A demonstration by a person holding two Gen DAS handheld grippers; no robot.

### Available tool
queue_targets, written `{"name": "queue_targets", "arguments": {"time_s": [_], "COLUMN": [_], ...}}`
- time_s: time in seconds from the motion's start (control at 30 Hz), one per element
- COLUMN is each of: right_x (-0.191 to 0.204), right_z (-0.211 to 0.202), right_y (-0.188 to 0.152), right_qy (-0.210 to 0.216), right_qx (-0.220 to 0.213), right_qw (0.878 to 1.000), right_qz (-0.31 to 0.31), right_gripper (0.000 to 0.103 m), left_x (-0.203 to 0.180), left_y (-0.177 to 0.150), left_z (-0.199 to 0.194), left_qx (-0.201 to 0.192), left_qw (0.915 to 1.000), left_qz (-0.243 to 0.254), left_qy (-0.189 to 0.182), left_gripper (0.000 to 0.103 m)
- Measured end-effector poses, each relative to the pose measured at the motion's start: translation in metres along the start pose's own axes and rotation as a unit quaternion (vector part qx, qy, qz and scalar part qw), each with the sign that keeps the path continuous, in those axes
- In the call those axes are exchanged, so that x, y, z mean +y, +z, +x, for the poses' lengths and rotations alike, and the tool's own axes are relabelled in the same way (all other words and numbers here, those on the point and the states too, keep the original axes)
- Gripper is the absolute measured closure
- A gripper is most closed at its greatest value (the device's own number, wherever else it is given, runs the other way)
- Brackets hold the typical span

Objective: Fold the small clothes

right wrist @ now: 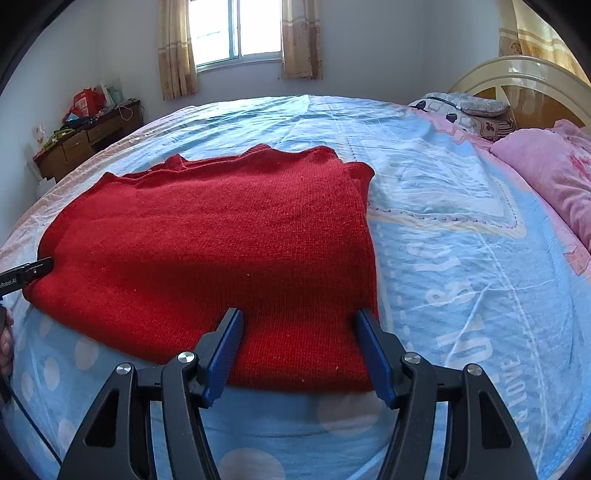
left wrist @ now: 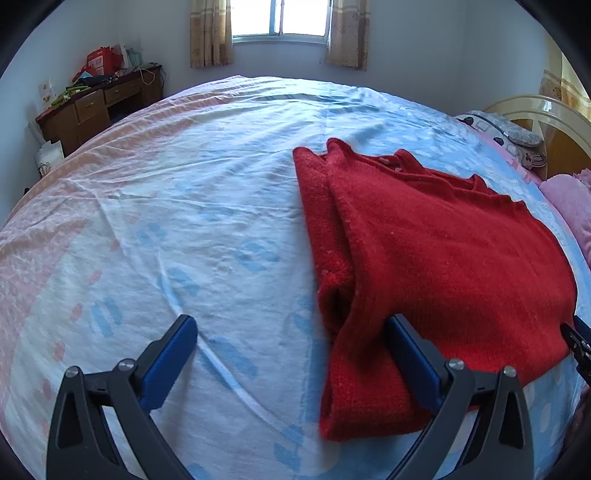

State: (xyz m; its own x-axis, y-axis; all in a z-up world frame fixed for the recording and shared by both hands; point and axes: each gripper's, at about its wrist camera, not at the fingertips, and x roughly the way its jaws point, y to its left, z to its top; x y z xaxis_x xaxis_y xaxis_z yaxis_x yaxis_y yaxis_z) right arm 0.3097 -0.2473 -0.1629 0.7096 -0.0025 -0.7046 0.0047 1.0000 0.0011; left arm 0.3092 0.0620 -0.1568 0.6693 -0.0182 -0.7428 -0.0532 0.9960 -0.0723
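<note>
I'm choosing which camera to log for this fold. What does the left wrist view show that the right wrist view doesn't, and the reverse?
Only the left wrist view shows the red sweater's layered left side edge and the left gripper, open.

Only the right wrist view shows the sweater's right edge, the lettering on the bedsheet, and the right gripper, open over the near hem.

Both show the sweater lying folded on the bed, the window, the wooden desk and the headboard.

I'm looking into a home bedroom: a bed is filling the view, a headboard and pillows are sitting at two o'clock, a curtained window at twelve, a cluttered wooden desk at ten.
</note>
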Motion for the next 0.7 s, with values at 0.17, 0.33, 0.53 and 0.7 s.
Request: {"name": "queue_targets", "arguments": {"time_s": [0.17, 0.33, 0.53, 0.7], "right_x": [0.005, 0.009, 0.016, 0.013], "right_z": [-0.002, -0.013, -0.019, -0.019], "right_y": [-0.003, -0.008, -0.013, -0.016], "right_qy": [-0.013, -0.025, -0.013, -0.005], "right_qx": [-0.008, -0.018, -0.018, -0.025], "right_qw": [1.000, 0.999, 0.999, 0.999], "right_qz": [-0.011, -0.014, -0.026, -0.021], "right_gripper": [0.040, 0.040, 0.040, 0.039], "left_x": [0.001, 0.002, 0.007, 0.011], "left_y": [-0.001, -0.003, -0.005, -0.007], "left_z": [0.000, -0.006, -0.010, -0.013], "left_qx": [-0.002, -0.005, -0.006, -0.009], "left_qw": [1.0000, 0.9999, 0.9996, 0.9995], "left_qz": [0.004, 0.010, 0.022, 0.028], "left_qy": [-0.004, -0.009, -0.013, -0.014], "left_gripper": [0.000, 0.000, 0.000, 0.000]}}
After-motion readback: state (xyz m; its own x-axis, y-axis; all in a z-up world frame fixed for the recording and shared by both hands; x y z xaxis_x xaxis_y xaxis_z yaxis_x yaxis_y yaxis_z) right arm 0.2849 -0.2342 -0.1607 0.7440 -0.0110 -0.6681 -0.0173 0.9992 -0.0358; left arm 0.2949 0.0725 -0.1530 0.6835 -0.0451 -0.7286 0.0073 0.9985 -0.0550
